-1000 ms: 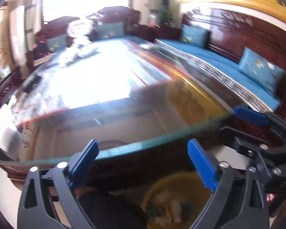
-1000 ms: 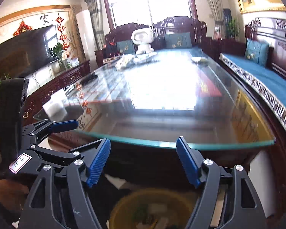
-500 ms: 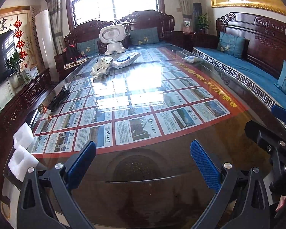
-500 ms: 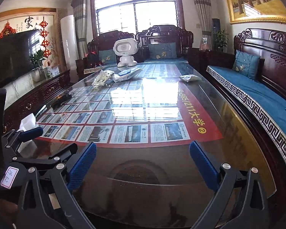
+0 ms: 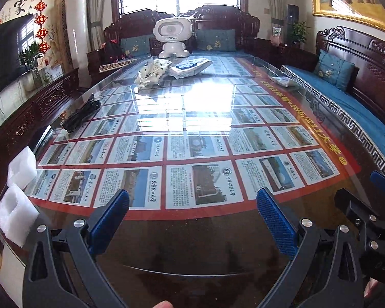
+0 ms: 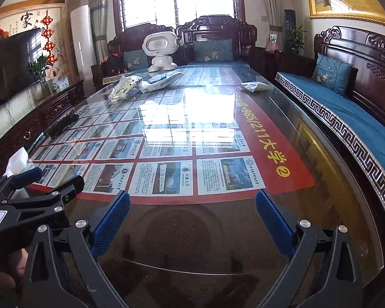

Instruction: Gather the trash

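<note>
On the glass table (image 5: 192,243) the trash lies far off: a crumpled spotted wrapper (image 5: 152,73), a blue-and-white packet (image 5: 190,66) and a small wrapper (image 5: 282,80) near the right edge. Two white foam pieces (image 5: 21,166) sit at the near left corner. My left gripper (image 5: 192,220) hangs open over the near end with nothing between its blue pads. My right gripper (image 6: 192,220) is beside it, jaws wide open and empty. In the right wrist view I see the spotted wrapper (image 6: 124,87), the packet (image 6: 161,80) and the small wrapper (image 6: 254,86).
A white robot toy (image 5: 172,36) stands at the table's far end. A black cable bundle (image 5: 80,114) lies near the left edge. Dark wooden sofas with blue cushions (image 6: 346,107) run along the right and far sides, and a low cabinet (image 6: 38,118) along the left.
Both grippers have come up from below the table edge to over its near end. The yellow bin seen beneath them has left view. The right jaws have widened.
</note>
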Demonstrator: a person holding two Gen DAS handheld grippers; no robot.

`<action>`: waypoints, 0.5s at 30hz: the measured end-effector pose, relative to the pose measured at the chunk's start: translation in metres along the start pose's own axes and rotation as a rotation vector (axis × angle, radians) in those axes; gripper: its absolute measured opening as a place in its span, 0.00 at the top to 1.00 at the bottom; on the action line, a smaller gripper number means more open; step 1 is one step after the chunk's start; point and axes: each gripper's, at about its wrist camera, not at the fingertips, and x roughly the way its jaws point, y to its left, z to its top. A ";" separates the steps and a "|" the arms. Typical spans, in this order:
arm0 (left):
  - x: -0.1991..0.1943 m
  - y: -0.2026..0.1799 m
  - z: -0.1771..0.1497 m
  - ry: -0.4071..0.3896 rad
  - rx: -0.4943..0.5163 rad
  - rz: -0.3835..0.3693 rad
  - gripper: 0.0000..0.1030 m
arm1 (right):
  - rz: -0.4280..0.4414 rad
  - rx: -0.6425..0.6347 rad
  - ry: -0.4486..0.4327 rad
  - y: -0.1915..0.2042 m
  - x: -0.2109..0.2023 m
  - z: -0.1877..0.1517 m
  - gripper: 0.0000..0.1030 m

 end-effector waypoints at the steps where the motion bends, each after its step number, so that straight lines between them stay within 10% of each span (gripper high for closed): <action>1: 0.000 0.001 0.003 -0.008 -0.002 0.012 0.04 | 0.004 0.000 0.002 0.000 0.001 0.000 0.08; 15: 0.012 -0.002 0.017 -0.002 0.006 -0.018 0.04 | 0.007 -0.020 0.044 0.008 0.023 0.008 0.08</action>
